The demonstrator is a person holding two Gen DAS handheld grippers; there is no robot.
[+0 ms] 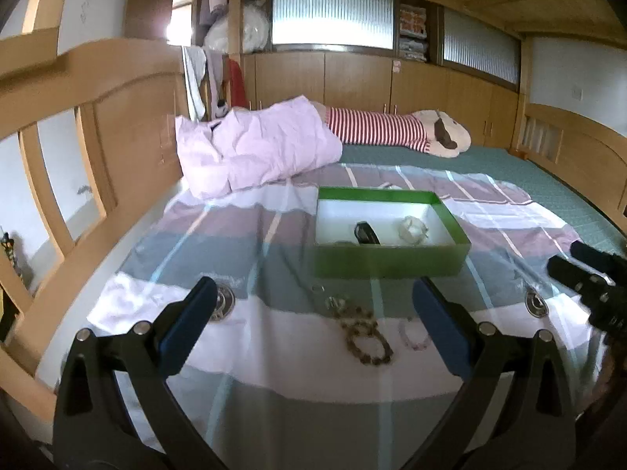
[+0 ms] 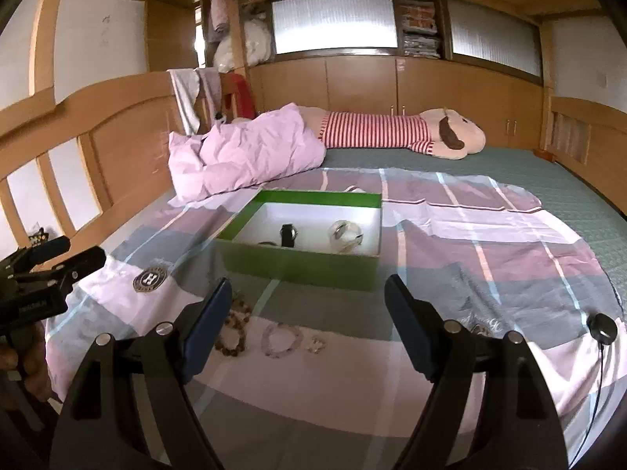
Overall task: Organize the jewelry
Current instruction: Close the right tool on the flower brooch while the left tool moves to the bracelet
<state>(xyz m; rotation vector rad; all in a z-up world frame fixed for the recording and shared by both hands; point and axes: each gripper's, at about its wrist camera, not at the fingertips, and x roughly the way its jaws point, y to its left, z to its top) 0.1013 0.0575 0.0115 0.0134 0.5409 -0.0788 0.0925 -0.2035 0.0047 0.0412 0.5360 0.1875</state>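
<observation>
So the box (image 2: 298, 262) sits on the checked sheet (image 2: 490, 243) in the middle of the bed. Inside it, a watch (image 2: 288, 234) lies left of a pale bracelet (image 2: 345, 235). In front of the box, on the sheet: beaded bracelets (image 2: 233, 329) left, a clear bracelet (image 2: 281, 340) beside them, a small ring (image 2: 316, 344) right. The quilt (image 2: 243, 152) and plush doll (image 2: 411, 133) lie behind.

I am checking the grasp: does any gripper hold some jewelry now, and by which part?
Nothing is held. The left gripper and right gripper are open and empty, above the bracelets.
</observation>
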